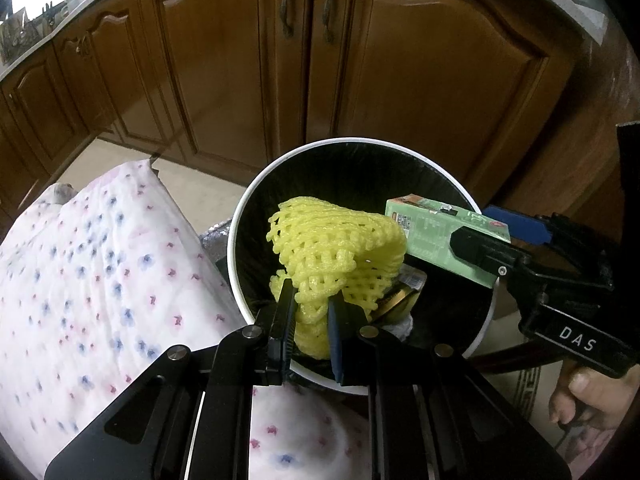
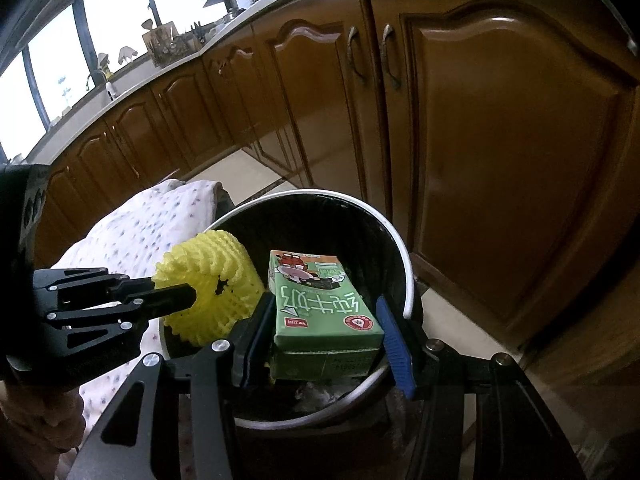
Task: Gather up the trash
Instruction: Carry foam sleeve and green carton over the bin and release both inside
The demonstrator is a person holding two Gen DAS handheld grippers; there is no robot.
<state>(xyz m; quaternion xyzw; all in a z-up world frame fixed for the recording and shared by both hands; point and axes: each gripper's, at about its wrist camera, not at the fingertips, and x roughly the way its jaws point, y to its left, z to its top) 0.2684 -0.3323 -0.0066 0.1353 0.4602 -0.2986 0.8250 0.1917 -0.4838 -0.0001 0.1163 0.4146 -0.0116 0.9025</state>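
Two pieces hung over the black-lined bin (image 1: pixel 448 178), undropped: my left gripper (image 1: pixel 310 320) pinched the yellow foam net (image 1: pixel 332 248), my right gripper (image 2: pixel 324 334) clamped the green milk carton (image 2: pixel 320 304); other trash lay inside already.

Two grippers are in view, the left gripper (image 1: pixel 310 304) and the right gripper (image 2: pixel 324 332), and each has two fingers. There is one round bin (image 1: pixel 236 264) with a white rim and black liner, one yellow foam fruit net (image 1: pixel 332 248), one green drink carton (image 2: pixel 320 304), and one floral cloth (image 1: pixel 80 264) to the left of the bin. On the far side, the left wrist view shows at least four brown cabinet doors (image 1: pixel 224 64), and two metal door handles (image 1: pixel 287 8) sit side by side on the middle pair.
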